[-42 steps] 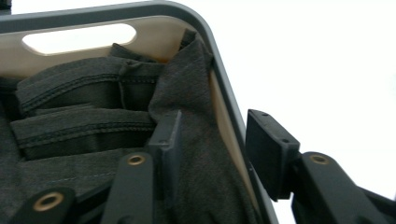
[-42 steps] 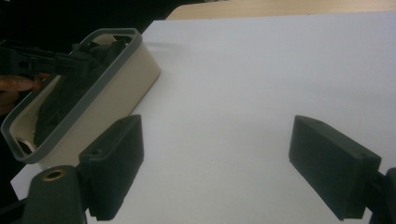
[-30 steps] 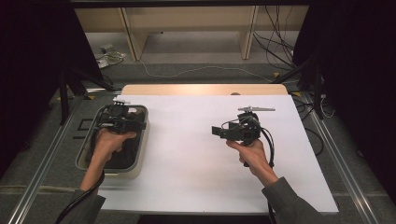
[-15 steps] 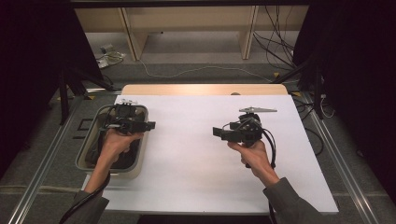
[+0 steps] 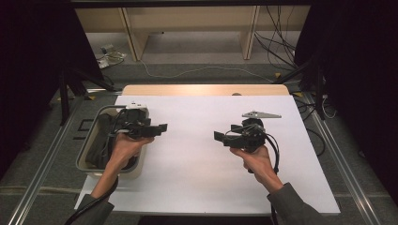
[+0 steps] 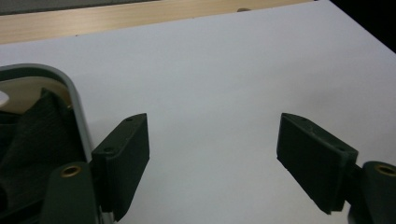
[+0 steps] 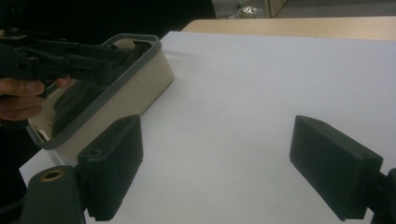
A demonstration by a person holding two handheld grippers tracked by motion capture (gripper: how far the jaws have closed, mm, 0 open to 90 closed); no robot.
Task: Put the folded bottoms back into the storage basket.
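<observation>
Left hand-held gripper (image 5: 159,128): we note its jaws wide apart after just opening further, empty, held over the white bench (image 5: 197,159) just beside the beige bin (image 5: 87,164), which sits at the bench's left edge. Its own view shows dark cloth (image 6: 37,140) inside the bin. Right hand-held gripper (image 5: 220,137): jaws wide apart, empty, above mid-bench.

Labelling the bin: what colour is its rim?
Grey rim on a beige bin; clearest in the right gripper view.
</observation>
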